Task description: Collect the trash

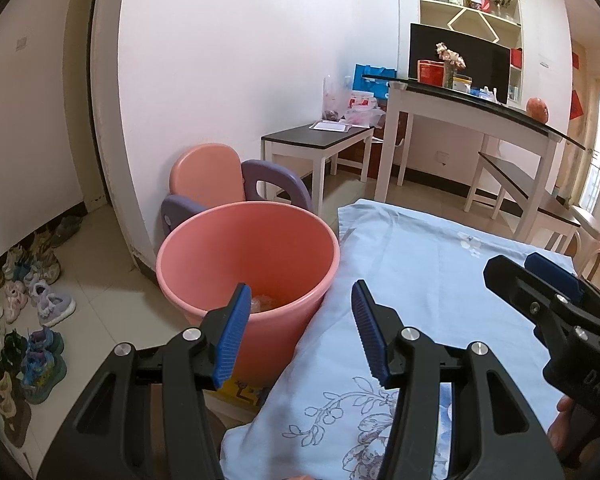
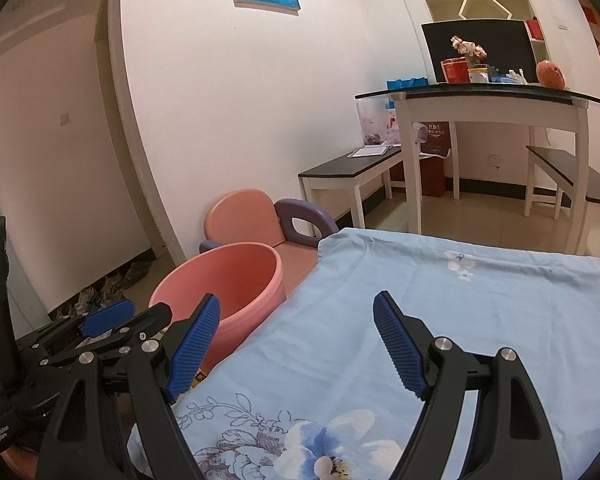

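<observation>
A pink plastic bucket [image 1: 260,248] stands on the floor against the left edge of a table covered with a light blue flowered cloth [image 1: 420,280]. A crumpled clear wrapper [image 1: 265,303] lies at the bottom of the bucket. My left gripper [image 1: 298,332] is open and empty, held over the bucket's near rim and the table edge. My right gripper [image 2: 296,344] is open and empty above the cloth [image 2: 460,300], with the bucket [image 2: 236,280] to its left. The right gripper also shows in the left wrist view [image 1: 540,296], and the left gripper shows in the right wrist view [image 2: 112,324].
A pink and purple child's chair [image 1: 220,176] stands behind the bucket by the white wall. Several shoes [image 1: 28,320] line the floor at left. A white dining table [image 1: 480,112] with benches [image 1: 316,140] stands further back, with items on it.
</observation>
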